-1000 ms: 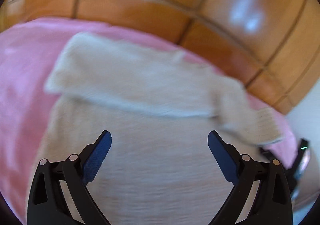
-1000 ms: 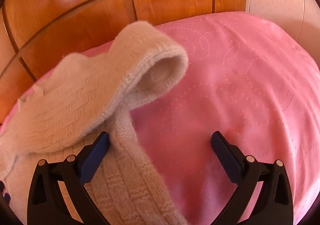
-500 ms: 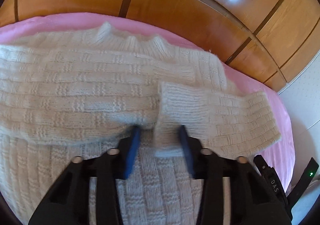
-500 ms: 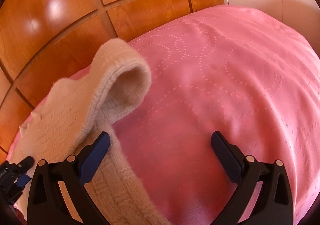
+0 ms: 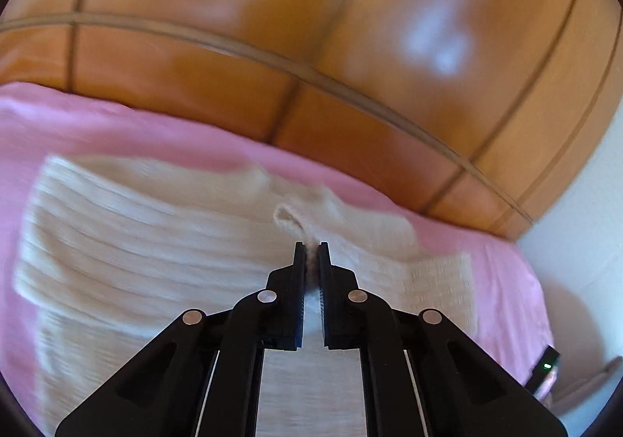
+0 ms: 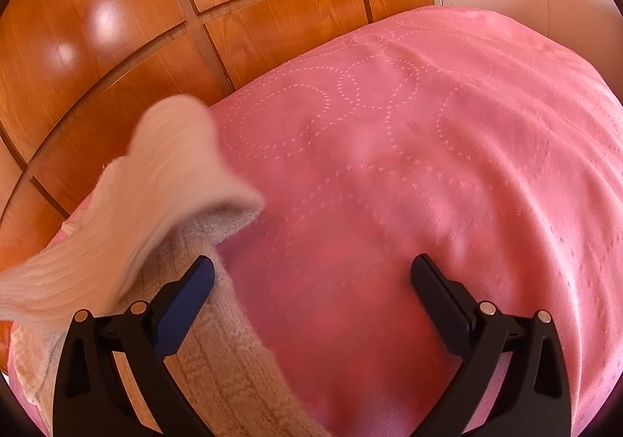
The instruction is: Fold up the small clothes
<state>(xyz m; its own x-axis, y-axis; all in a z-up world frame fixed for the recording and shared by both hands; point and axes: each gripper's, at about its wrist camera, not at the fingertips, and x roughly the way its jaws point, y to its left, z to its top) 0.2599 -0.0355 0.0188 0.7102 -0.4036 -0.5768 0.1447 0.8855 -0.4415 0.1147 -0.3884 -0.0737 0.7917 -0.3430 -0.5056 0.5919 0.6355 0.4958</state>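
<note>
While left gripper (image 5: 310, 248) pinches one sweater (image 5: 148, 234), right gripper (image 6: 311, 277) gapes.

Black fingers (image 6: 183, 312), blue pads, silver rivets

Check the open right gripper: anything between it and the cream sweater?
Nothing visible. The right gripper is open over bare pink bedspread, and the sweater already lies beside its left finger. The left gripper is shut on a pinch of the knit.
</note>
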